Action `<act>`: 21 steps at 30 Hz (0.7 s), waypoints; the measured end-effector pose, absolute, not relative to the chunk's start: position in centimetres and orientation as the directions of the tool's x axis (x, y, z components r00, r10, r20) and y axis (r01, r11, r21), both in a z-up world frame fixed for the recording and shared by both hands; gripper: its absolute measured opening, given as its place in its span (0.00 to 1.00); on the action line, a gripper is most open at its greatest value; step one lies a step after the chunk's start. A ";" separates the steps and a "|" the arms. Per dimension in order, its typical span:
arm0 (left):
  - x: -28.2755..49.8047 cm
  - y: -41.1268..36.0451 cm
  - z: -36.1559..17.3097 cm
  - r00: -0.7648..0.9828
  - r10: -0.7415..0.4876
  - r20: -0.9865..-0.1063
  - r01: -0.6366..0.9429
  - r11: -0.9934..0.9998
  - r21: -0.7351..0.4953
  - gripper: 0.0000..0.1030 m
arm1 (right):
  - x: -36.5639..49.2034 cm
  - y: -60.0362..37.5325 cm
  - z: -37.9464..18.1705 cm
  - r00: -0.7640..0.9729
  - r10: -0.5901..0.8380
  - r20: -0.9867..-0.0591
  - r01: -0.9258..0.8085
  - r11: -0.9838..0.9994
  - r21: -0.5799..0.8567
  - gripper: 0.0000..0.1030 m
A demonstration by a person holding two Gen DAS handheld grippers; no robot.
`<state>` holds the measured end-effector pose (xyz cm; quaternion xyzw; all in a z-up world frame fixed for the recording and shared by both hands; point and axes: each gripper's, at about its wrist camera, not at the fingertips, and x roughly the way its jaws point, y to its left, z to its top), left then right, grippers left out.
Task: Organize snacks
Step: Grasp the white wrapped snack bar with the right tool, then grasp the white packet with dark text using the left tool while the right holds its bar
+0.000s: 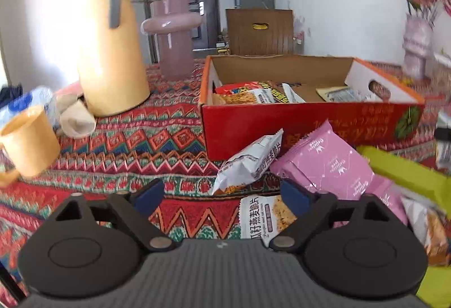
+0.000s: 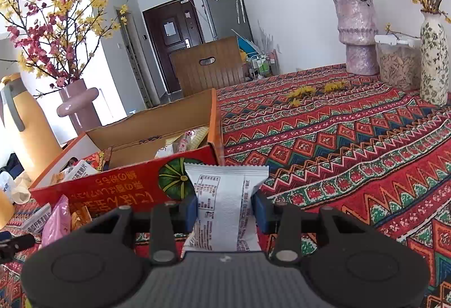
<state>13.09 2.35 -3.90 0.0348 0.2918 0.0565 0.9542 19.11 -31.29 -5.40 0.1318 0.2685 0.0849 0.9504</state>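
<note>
A red cardboard box (image 1: 304,124) with several snack packets inside stands on the patterned cloth; it also shows in the right wrist view (image 2: 118,192). In front of it lie a white packet (image 1: 248,164), pink packets (image 1: 327,164) and an oat-crisp packet (image 1: 265,217). My left gripper (image 1: 222,195) is open and empty, low over the cloth just before these packets. My right gripper (image 2: 225,206) is shut on a white snack packet (image 2: 225,200), held upright beside the box's near right corner.
A yellow thermos jug (image 1: 110,54), a yellow cup (image 1: 28,138), a pink vase (image 1: 174,37) and crumpled items stand left of the box. A green object (image 1: 408,175) lies at the right. Vases (image 2: 358,34) and a clear jar (image 2: 397,65) stand far right.
</note>
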 end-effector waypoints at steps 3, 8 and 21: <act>13.8 1.9 -4.0 0.815 0.156 -0.558 -0.067 0.982 0.177 0.79 | 19.0 -31.3 -5.6 0.841 0.246 -0.482 -0.101 0.946 0.306 0.39; 15.0 1.0 -4.3 0.808 0.182 -0.561 -0.018 0.958 0.286 0.72 | 18.9 -31.6 -5.7 0.840 0.268 -0.472 -0.114 0.938 0.328 0.39; 17.7 0.4 -5.5 0.797 0.142 -0.586 0.096 0.929 0.356 0.44 | 19.0 -31.3 -5.8 0.835 0.275 -0.477 -0.121 0.937 0.328 0.39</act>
